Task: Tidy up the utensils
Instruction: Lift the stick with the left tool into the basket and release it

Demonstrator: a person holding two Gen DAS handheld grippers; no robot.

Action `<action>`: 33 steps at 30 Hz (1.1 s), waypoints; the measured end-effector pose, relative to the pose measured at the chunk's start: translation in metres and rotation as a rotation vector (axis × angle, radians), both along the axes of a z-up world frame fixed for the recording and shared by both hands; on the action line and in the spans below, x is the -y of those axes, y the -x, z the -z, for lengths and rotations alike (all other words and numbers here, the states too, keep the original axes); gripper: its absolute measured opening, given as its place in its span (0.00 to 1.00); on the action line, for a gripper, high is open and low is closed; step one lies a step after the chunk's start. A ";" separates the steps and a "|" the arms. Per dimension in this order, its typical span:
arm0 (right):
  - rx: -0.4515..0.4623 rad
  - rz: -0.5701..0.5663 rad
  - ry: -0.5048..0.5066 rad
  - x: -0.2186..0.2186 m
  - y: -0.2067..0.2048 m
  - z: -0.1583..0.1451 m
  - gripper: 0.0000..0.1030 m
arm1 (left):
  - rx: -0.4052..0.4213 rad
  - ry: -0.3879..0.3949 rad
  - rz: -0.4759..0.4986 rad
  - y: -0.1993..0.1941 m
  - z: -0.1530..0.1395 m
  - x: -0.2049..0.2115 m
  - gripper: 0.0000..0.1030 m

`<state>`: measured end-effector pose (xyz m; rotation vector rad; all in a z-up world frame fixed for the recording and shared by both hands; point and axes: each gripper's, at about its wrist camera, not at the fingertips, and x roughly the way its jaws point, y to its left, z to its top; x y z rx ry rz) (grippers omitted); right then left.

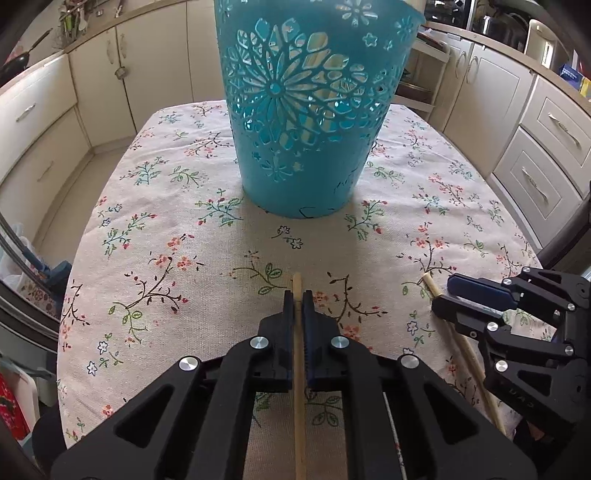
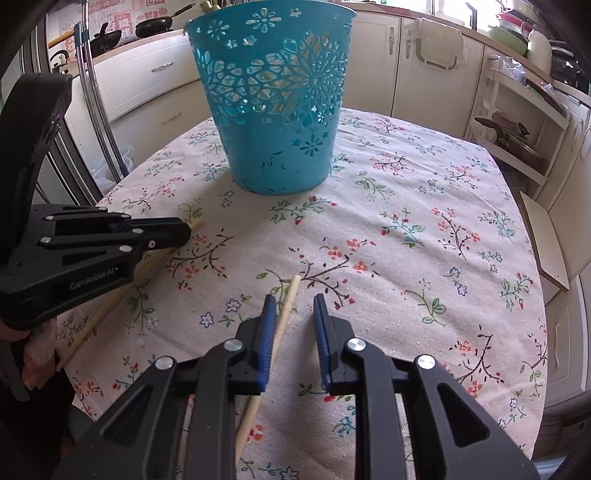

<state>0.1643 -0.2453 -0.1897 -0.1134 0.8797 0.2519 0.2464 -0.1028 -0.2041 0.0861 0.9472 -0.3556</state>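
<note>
A teal cut-out basket [image 1: 299, 110] stands upright at the far middle of the floral tablecloth [image 1: 184, 229]; it also shows in the right wrist view [image 2: 275, 99]. My left gripper [image 1: 297, 299] is shut on a wooden chopstick [image 1: 298, 369] that runs back between its fingers. In the right wrist view this gripper [image 2: 184, 227] sits at the left, with the chopstick [image 2: 99, 314] slanting under it. My right gripper [image 2: 294, 302] is open, and a second chopstick [image 2: 286, 306] lies on the cloth between its fingers, close to the left pad. The right gripper [image 1: 443, 295] and that chopstick [image 1: 432, 286] show at the right of the left wrist view.
Cream kitchen cabinets [image 1: 44, 122] ring the table on all sides. A shelf unit with pans [image 2: 517, 133] stands to the right. Woks [image 2: 155, 24] sit on the far counter. The table's edges drop off at the left and right.
</note>
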 end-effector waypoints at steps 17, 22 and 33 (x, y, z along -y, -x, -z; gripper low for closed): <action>0.019 -0.002 -0.012 0.001 0.001 0.000 0.21 | 0.200 0.362 0.062 0.026 -0.100 -0.041 0.05; 0.019 -0.002 -0.012 0.001 0.001 0.000 0.21 | 0.286 0.445 0.051 0.024 -0.145 -0.051 0.05; 0.020 -0.002 -0.013 0.001 0.001 0.000 0.21 | 0.535 0.473 0.007 -0.004 -0.221 -0.041 0.05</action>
